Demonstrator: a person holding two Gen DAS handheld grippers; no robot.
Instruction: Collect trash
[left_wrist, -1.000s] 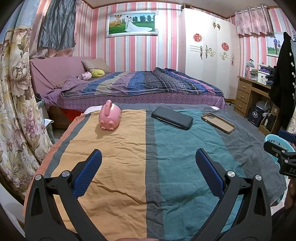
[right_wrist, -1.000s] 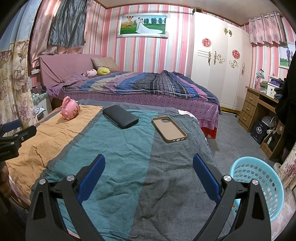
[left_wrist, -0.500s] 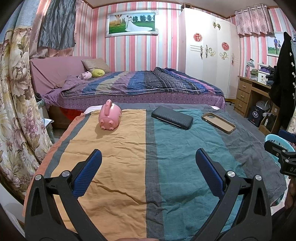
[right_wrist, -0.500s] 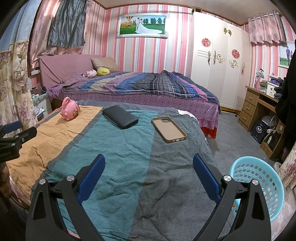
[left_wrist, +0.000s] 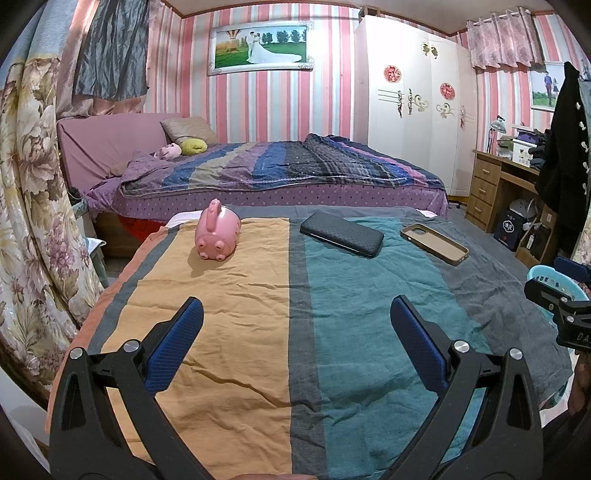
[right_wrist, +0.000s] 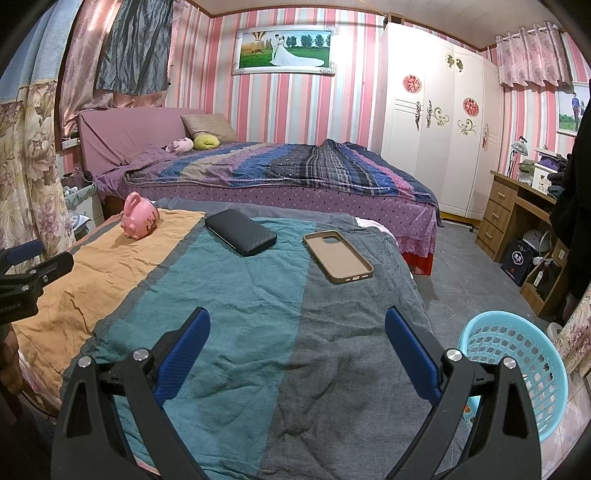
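Reading the visible markings first: the right gripper's body, seen at the right edge of the left wrist view, carries partial white letters "DA"; a dark box on the floor by the wooden desk bears a white round logo too small to read. No other writing is legible.

One container is present: a light blue plastic lattice basket standing on the grey floor at near right, just beside the cloth-covered surface. Something small and coloured shows low inside it, partly hidden by the gripper finger; what it is cannot be told.

On the striped orange, teal and grey cloth lie three items at the far end: a pink pig-shaped figure at left on the orange band, a black textured rectangular case in the middle, and a tan phone case at right, hollow side up.

Left gripper and right gripper both hover above the near cloth, jaws spread wide, holding nothing.
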